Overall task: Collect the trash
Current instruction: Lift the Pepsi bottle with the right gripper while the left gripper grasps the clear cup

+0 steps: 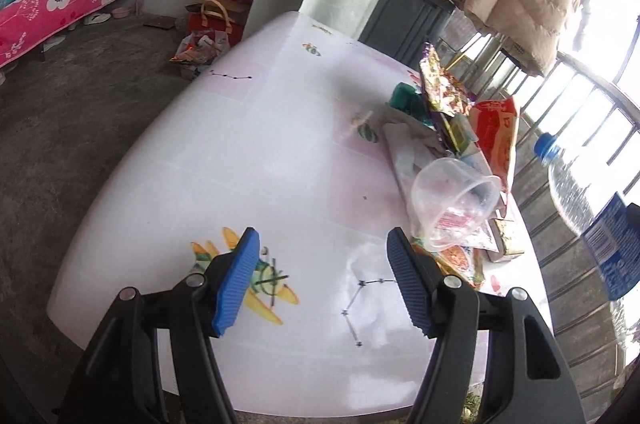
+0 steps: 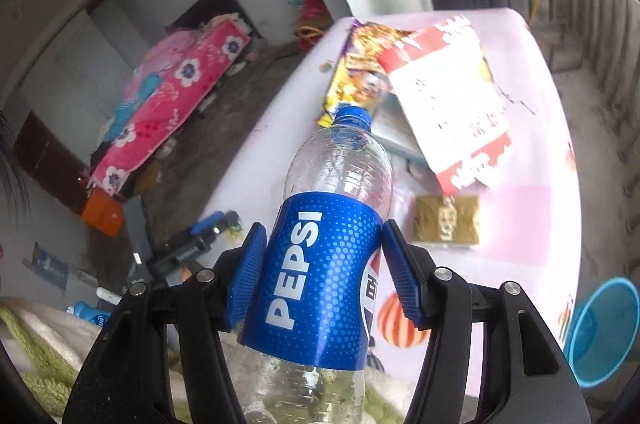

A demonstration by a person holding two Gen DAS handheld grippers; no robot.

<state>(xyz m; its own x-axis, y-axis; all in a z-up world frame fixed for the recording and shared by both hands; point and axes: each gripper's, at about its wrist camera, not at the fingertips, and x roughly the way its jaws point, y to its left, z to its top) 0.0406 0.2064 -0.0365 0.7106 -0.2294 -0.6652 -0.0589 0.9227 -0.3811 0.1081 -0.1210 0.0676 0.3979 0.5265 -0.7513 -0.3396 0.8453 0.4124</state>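
**Bottle Lifted From Cluttered Table as Trash Collection Gets Under Way**

A clear Pepsi bottle with a blue cap and blue label is seen clamped between the blue pads of the right gripper, which press against the label on both sides. The bottle is held tilted, cap pointing away, above the near edge of the white table; in the left wrist view it appears in the air off the table's right side. The left gripper is shown over a bare stretch of the tabletop with its jaws spread wide and nothing between them.

Most of the work is judged to be still ahead. A heap of rubbish is left on the table: a clear plastic cup lying on its side, a red and white snack bag, a gold and purple foil wrapper, a green wrapper, crumpled white paper and a small gold packet lying apart from the pile. A blue basin is visible on the floor just beside the table; whether it is meant for the trash cannot be told. The bottle has yet to be dropped anywhere, and no item can be confirmed as already collected.
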